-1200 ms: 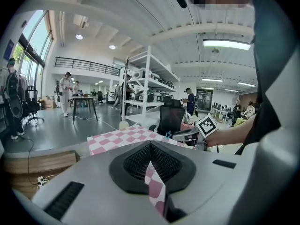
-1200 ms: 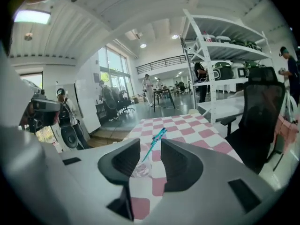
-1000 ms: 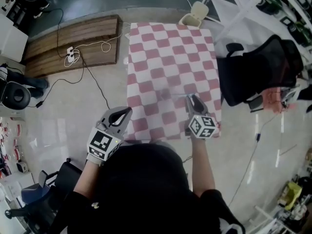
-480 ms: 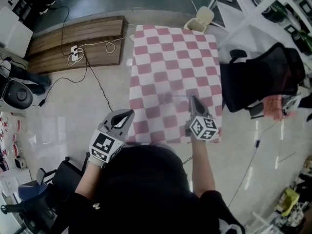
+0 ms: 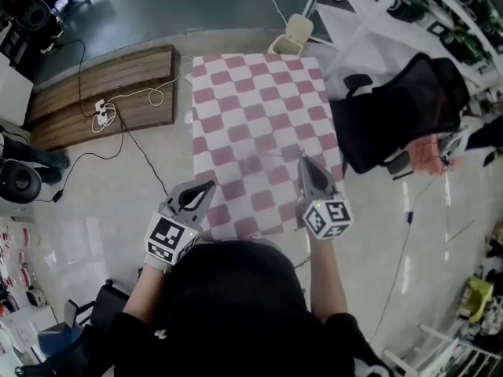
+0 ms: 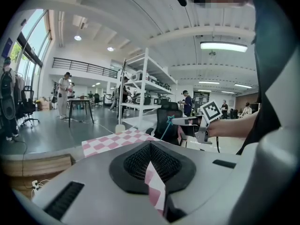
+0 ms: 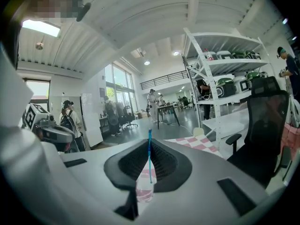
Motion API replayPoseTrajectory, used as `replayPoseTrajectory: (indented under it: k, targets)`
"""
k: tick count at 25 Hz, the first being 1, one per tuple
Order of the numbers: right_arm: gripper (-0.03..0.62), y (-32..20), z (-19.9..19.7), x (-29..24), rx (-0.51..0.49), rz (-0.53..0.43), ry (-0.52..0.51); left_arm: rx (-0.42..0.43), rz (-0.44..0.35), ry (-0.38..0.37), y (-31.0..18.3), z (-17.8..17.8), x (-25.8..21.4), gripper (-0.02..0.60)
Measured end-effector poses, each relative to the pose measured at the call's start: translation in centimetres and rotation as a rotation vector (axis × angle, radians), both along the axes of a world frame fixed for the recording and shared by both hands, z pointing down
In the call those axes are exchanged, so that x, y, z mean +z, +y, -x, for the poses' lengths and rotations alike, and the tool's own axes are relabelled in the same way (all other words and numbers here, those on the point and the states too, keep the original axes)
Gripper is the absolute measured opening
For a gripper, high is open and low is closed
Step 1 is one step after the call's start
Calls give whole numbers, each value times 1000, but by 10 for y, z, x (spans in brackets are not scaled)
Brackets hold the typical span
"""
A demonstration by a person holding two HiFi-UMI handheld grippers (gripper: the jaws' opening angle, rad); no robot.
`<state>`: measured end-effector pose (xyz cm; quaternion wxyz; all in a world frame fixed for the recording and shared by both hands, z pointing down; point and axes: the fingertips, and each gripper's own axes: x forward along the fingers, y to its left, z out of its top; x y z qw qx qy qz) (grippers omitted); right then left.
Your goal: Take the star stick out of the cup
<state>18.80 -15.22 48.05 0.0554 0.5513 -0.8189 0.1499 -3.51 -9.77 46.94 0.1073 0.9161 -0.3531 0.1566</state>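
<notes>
A pink-and-white checkered table (image 5: 259,100) fills the middle of the head view. On it stands a clear plastic cup (image 5: 253,164), seen below my jaws as the cup (image 7: 143,187) in the right gripper view. A thin teal star stick (image 7: 149,158) runs up between the jaws of my right gripper (image 7: 149,146), which are closing onto it. The left gripper view shows the star stick (image 6: 168,127) hanging from that gripper's tip, star end up. Whether its lower end is inside the cup is hidden. My right gripper (image 5: 303,162) is over the table's near right. My left gripper (image 5: 206,187) is open and holds nothing, by the near left corner.
A black office chair (image 5: 409,116) stands close to the table's right edge. A beige chair (image 5: 289,34) sits at the far end. A wooden platform (image 5: 102,93) with cables and a power strip lies on the floor to the left. White shelving stands at the upper right.
My right gripper's jaws went from apart to pinched together around the stick. Both grippers stay near the table's front edge, and the head view has shifted a little.
</notes>
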Motion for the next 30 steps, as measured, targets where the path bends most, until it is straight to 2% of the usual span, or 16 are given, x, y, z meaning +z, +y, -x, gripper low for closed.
replayPoseTrajectory:
  k: [7,12,17,23,26,30]
  targets:
    - [28,41,2,-59,-22,-114,119,64,-17,30,-11,-20,-7,40]
    - [28,73,-1,-80,0,-149,127,116,-16,48,-11,-33,-12,40]
    - [28,95,-6,-82,40,-158,161,157,-9,90,-14,-42,-23,40]
    - [28,104,-9,-73,75,-147,160,165,-34,134,-19,-45,-37,40]
    - [28,102,-7,-75,76,-156,162,172,-48,165,-19,-49,-48,40]
    - [28,100,-4,-79,60,-166,171,198,-78,166,-16,-55,-58,40]
